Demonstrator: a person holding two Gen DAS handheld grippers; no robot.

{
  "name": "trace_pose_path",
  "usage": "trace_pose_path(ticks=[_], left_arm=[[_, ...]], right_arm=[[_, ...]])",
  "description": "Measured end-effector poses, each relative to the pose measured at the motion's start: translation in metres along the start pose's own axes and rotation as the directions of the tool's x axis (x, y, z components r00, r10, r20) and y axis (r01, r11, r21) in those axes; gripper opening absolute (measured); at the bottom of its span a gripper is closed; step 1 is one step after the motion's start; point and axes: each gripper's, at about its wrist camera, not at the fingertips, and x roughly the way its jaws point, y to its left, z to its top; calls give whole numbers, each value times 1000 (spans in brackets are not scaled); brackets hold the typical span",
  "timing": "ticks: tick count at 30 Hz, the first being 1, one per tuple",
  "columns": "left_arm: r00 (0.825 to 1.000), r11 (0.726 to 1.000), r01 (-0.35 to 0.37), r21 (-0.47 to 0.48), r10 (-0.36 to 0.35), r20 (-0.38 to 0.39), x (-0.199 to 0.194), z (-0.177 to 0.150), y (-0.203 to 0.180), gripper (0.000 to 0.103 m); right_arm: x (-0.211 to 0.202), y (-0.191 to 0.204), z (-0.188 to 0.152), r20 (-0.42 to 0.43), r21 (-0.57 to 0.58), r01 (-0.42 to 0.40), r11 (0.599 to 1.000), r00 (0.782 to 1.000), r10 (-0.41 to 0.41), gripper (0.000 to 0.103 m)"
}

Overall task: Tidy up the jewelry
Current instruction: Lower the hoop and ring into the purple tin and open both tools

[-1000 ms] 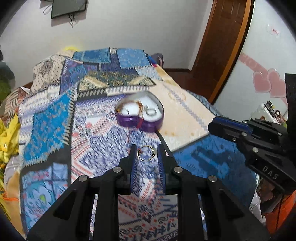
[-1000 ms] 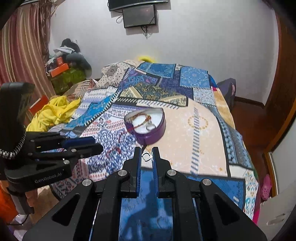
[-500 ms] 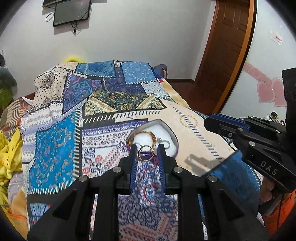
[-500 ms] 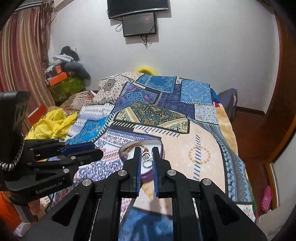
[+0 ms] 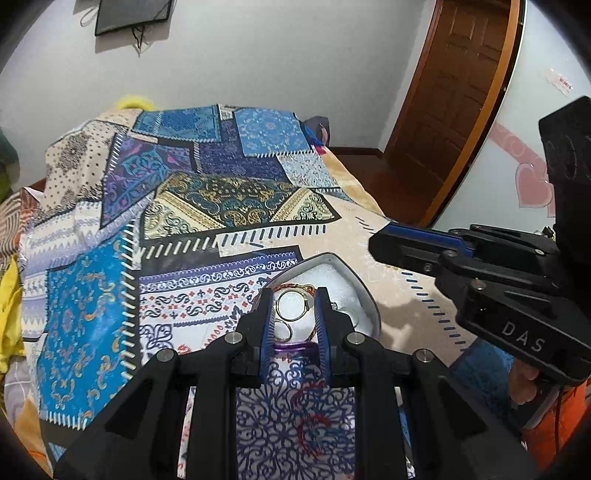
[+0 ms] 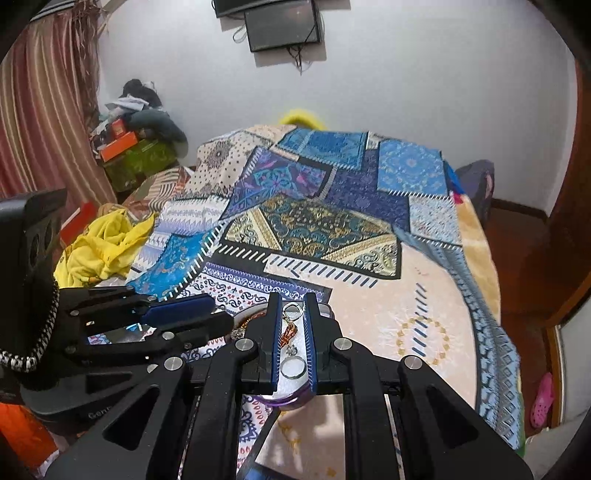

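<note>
A heart-shaped purple jewelry box (image 5: 360,291) with white lining lies open on the patchwork bedspread. My left gripper (image 5: 294,295) hangs right over it, shut on a thin gold hoop ring (image 5: 293,308). My right gripper (image 6: 293,297) is also above the box (image 6: 284,400), shut on a small silver ring (image 6: 293,307). Inside the box lie a brown beaded bracelet (image 6: 290,332) and another silver ring (image 6: 293,367). Each view catches the other gripper from the side, the right gripper (image 5: 388,243) and the left gripper (image 6: 207,310), both close beside the box.
A red cord bracelet (image 5: 310,432) lies on the bedspread (image 5: 92,295) just in front of the box. Yellow cloth (image 6: 99,247) is heaped at the bed's left side. A wooden door (image 5: 454,92) stands to the right, and a screen (image 6: 282,24) hangs on the far wall.
Both grippers have moved forward across the bed with their rings still held. The box, earlier well ahead of the fingertips, now lies directly under them.
</note>
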Motion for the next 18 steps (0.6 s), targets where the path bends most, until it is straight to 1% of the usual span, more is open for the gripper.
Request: trace_pose_path(ticks=[5,8,11,14,15,18], left_arm=[[999,1000,16,-3,-16,-33,16,-1,1,20],[999,1000,21,2,-21,-34,18,-1,1,20],[1000,1000,11,22,-10,-22,16,-1,-2,20],[1000,1000,8,24,-7,-17,12,0,-3,20],[1000,1000,8,23,-8,-14,10,1,-3,20],[1000,1000,5,19,-5,-6,2,3,-3,21]], right_arm=[[15,-5,0,-59,19,-14,1000,998,15,10],[18,-9,1,-77,40,-30,999,996,33,10],[17,-8,3,-84,35,-26,999,996,29,11],[13,-7,3,-80,29,-23,999,996,25,20],[10,-6,4,-75,28,-22,999,997,25,21],[2,-6,5,-58,25,-14,1000,998,16,21]])
